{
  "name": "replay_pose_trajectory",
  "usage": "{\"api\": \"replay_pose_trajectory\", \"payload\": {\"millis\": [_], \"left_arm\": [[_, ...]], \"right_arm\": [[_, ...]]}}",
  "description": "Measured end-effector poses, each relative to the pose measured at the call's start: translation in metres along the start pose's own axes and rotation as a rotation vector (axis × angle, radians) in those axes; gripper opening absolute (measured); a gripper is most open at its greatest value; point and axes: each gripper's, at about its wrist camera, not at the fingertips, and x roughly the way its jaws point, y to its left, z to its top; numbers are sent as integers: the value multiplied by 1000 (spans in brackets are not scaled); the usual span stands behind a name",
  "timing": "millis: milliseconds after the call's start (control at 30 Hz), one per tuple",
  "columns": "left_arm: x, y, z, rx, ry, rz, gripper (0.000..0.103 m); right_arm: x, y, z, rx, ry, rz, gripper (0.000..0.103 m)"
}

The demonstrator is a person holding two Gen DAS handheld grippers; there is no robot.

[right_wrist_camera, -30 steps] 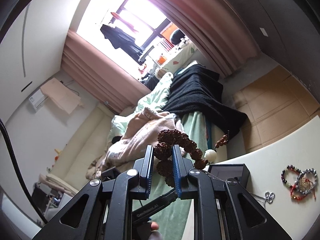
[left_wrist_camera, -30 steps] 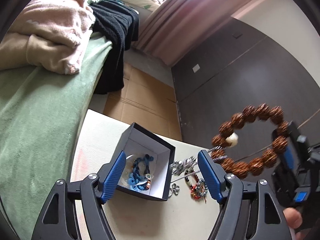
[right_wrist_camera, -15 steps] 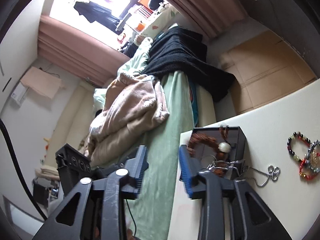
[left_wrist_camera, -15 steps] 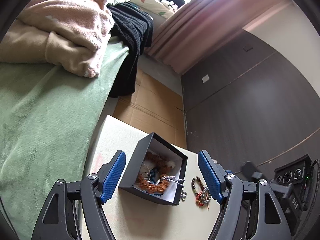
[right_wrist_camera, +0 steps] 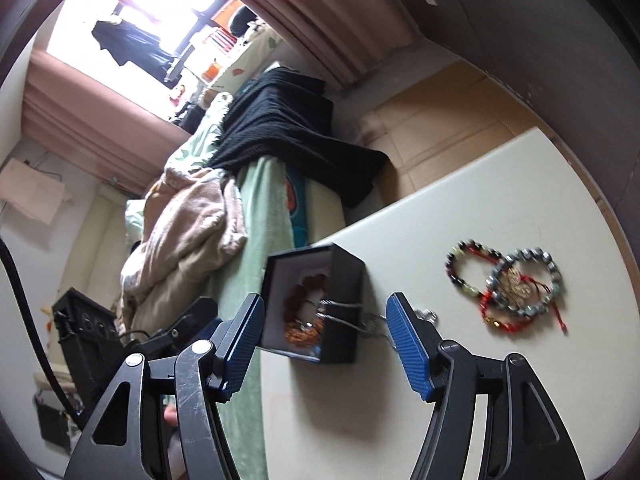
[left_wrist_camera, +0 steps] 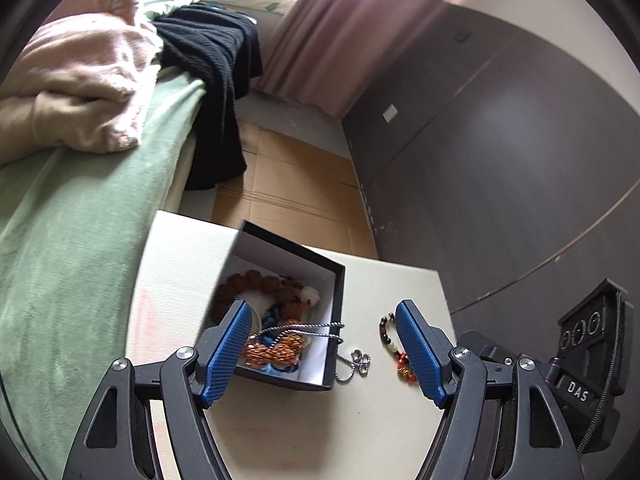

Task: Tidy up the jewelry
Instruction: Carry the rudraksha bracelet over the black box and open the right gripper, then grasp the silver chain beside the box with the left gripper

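Observation:
A black jewelry box [left_wrist_camera: 338, 312] with a white lining stands open on the cream table [left_wrist_camera: 360, 432]. It also shows in the right wrist view [right_wrist_camera: 344, 308]. A brown bead bracelet [left_wrist_camera: 260, 280] lies inside it with orange and blue pieces. A silver chain [left_wrist_camera: 344, 354] hangs over the box's wall, its pendant on the table. Several bead bracelets [right_wrist_camera: 508, 284] lie on the table right of the box. My left gripper [left_wrist_camera: 326, 356] is open and empty above the box's near edge. My right gripper [right_wrist_camera: 332, 344] is open and empty in front of the box.
A bed with a green blanket [left_wrist_camera: 72, 220], a pink throw and a black garment runs along the table's left. Cardboard [left_wrist_camera: 288, 184] covers the floor beyond the table. A dark wall [left_wrist_camera: 500, 160] stands to the right.
My right gripper held the brown bead bracelet in the air, then opened; the bracelet now lies in the box. Both grippers have moved closer to the box.

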Motion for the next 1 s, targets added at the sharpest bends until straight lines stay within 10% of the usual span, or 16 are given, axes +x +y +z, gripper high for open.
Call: {"api": "replay_pose_trajectory", "payload": {"millis": [800, 1000], "left_arm": [[101, -53, -41, 350, 33, 393, 49], [104, -47, -38, 349, 45, 381, 14]], "right_arm": [[-29, -71, 16, 150, 3, -108, 64], [-16, -79, 15, 130, 31, -202, 64]]}}
